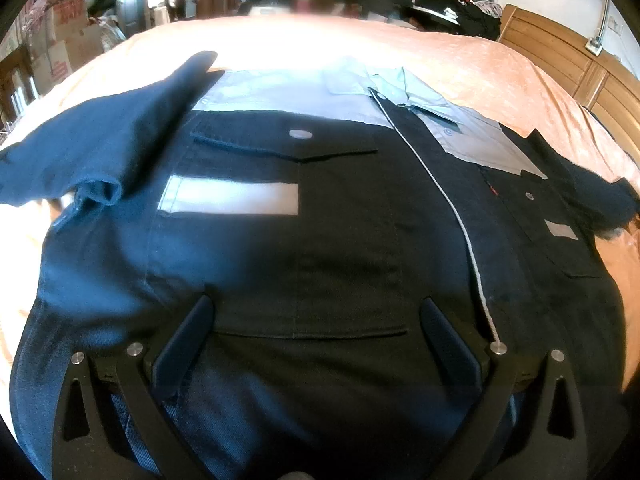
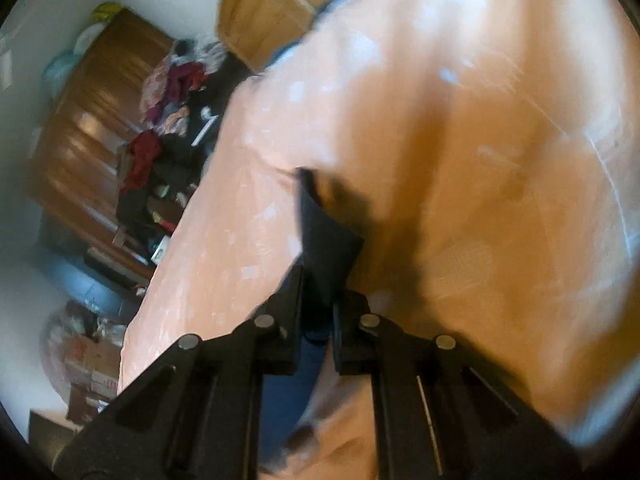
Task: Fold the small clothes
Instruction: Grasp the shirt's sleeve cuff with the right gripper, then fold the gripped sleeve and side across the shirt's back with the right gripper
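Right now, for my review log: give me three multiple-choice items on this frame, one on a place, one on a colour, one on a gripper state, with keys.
1. Where does the jacket lie?
A. on the peach bedspread
B. on a chair
C. on the floor

2. What colour is the jacket's yoke and collar?
A. red
B. light grey
C. yellow

3. How is the right gripper?
A. wide open
B. shut on dark cloth
C. out of view

Key: 1 A, bedspread shows all round it. 2 B, pale grey panel above the dark body. 3 B, fingers closed with dark fabric between them; the left gripper is open.

A dark shirt (image 1: 320, 220) lies spread flat on the peach-covered bed (image 1: 500, 68).
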`<state>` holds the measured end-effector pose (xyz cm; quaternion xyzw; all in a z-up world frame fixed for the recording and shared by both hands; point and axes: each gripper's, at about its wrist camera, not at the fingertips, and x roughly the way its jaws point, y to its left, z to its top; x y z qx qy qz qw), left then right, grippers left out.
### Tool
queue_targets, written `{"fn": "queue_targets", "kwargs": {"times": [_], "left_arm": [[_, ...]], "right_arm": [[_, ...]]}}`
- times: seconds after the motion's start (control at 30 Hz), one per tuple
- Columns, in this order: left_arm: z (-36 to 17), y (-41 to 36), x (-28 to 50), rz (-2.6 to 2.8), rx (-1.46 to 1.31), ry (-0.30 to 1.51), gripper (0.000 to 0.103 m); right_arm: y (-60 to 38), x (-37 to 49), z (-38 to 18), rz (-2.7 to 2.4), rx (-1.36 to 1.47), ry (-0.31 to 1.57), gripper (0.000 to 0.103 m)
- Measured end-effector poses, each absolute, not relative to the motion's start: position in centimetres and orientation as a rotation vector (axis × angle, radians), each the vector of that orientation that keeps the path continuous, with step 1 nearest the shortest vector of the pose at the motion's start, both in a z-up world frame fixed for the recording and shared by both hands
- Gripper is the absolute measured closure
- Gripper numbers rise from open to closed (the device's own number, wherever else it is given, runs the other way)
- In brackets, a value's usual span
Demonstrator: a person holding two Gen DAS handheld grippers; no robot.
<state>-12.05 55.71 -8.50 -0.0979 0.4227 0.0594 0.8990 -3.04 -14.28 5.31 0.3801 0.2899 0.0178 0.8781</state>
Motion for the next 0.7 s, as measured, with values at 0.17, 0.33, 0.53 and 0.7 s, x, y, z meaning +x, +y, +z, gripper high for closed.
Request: {"fn": "queue_targets", "kwargs": {"times": [0.17,0.33,0.53,0.7], "left_arm": [[-7.7,55.9,-12.0,0.123,-0.229,0.886,0.001],[-3.9,58.8,-12.8,0.12,-0.371,0.797,0.005],[2.8,63.9,-15.7,0.16,-0.409,0.63,0.005],[5.0,68.4,-19.0,0.205,-0.42,0.582,0.005]], "right_arm": [[-6.9,-3.3,11.8,0.192,0.688,0.538,0.093],[9.9,-3.2,18.0,0.471,0.505,0.554,0.093],[32.3,-1.4,15.9,0.731,0.416,0.698,0.093],[46.6,-0.6,10.4,0.823,0.389,0.848,0.093]]}}
